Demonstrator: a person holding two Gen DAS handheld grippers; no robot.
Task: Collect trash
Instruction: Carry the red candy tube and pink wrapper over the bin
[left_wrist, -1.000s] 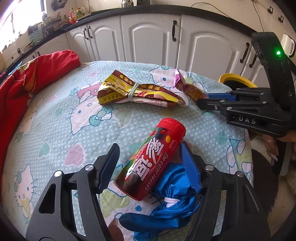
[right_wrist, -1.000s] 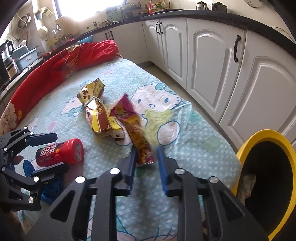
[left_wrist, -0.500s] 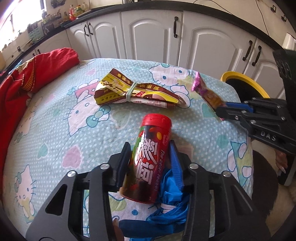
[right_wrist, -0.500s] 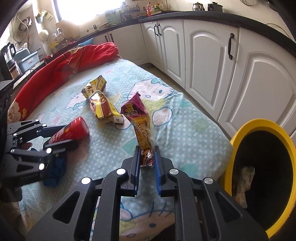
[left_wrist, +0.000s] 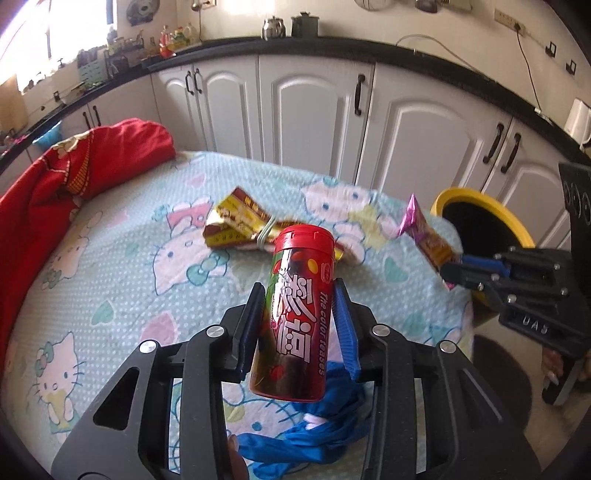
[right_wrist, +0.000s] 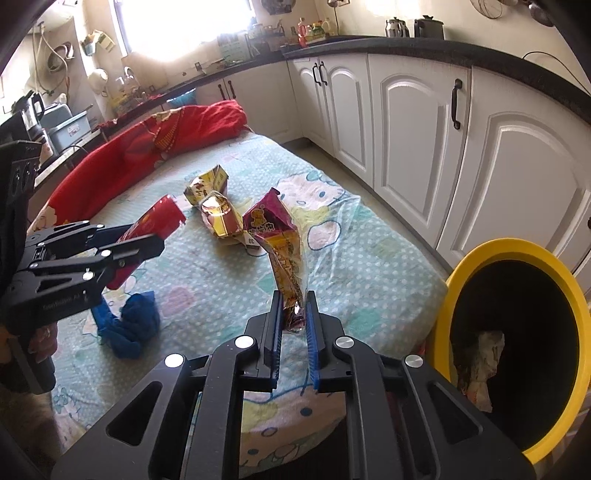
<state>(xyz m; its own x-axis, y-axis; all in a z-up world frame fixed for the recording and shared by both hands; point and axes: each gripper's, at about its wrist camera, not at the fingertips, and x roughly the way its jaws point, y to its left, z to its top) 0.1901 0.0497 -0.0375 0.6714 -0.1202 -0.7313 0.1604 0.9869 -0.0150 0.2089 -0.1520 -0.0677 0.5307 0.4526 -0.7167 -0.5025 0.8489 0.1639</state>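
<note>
The left gripper is closing on the stiff, slick red cylindrical snack can mid-body. The right gripper pinches the limp, light pink-and-yellow crinkly wrapper's bottom end (likely flutters), beside the yellow-rimmed bin.

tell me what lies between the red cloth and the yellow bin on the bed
In the right wrist view, between the red cloth and the yellow bin lies only the tied yellow-brown snack wrapper; the rest is bare bedsheet.
</note>
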